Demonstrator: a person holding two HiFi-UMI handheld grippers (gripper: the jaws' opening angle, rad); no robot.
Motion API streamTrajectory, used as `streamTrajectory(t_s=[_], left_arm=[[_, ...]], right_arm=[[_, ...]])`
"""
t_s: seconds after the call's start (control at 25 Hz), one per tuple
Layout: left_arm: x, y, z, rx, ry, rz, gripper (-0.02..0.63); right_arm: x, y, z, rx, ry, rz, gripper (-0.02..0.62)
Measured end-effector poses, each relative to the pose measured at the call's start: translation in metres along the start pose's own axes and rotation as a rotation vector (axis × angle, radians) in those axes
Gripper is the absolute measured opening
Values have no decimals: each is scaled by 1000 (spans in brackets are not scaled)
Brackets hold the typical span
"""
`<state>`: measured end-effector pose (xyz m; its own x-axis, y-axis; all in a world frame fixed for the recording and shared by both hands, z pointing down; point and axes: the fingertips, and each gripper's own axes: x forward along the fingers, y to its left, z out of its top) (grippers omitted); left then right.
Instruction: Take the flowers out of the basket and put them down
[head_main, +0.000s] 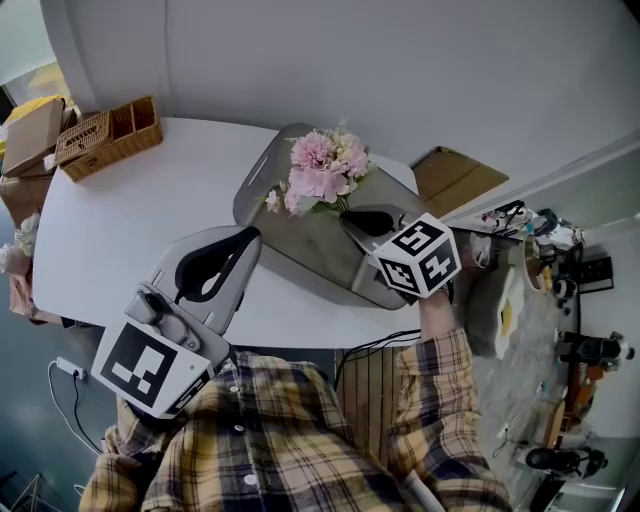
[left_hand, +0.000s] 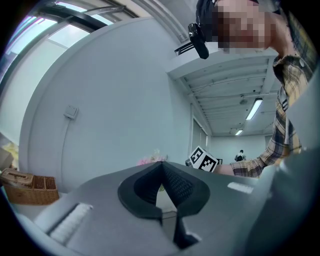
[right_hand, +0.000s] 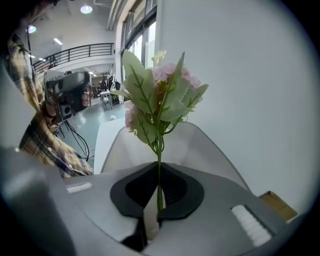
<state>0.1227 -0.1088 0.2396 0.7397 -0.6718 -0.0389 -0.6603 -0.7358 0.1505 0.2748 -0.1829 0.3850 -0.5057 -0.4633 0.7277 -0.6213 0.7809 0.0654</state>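
Head view: the right tongs (head_main: 352, 220) pinch the green stem of the flowers (head_main: 322, 170), a small pink bunch held upright over the grey basket (head_main: 262, 168), which lies toward the far right corner of the bench (head_main: 140, 215). Right gripper view: the stem passes between the two dark pads, which are pressed together on it, and the basket's pale wall rises behind the leaves. Whether the stem's foot has cleared the basket cannot be told. The left tongs (head_main: 243, 237) lie low near the bench's near edge, tips together and nothing between them, as the left gripper view confirms. A wicker box (head_main: 108, 135) stands at the far left corner, well apart.

Step in hand, as judged: the lift-out, with the bunch gripped but not yet set down. The next move calls for carrying the flowers sideways past the basket's rim to bare bench, lowering until the bunch rests there, and only then spreading the right tongs.
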Motion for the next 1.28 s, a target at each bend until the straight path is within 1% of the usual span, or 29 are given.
streamTrajectory(t_s=[0.28, 0.56, 0.84, 1.0, 1.2, 1.28], left_arm=[[-10, 2, 2, -1, -1, 18, 12], [-36, 24, 4, -16, -5, 45, 12], [-65, 59, 2, -37, -7, 63, 12], [-87, 86, 4, -47, 0, 76, 12], [-107, 107, 17, -51, 1, 99, 12], [-121, 122, 20, -53, -11, 103, 12]], right_arm=[[-30, 21, 45, -32, -103, -1, 11], [-39, 59, 96, -74, -183, 10, 11], [-26, 92, 152, -88, -262, 8, 11], [-10, 111, 188, -95, -285, 16, 11], [5, 136, 219, -105, -305, 53, 12], [24, 152, 232, -111, -303, 68, 12]])
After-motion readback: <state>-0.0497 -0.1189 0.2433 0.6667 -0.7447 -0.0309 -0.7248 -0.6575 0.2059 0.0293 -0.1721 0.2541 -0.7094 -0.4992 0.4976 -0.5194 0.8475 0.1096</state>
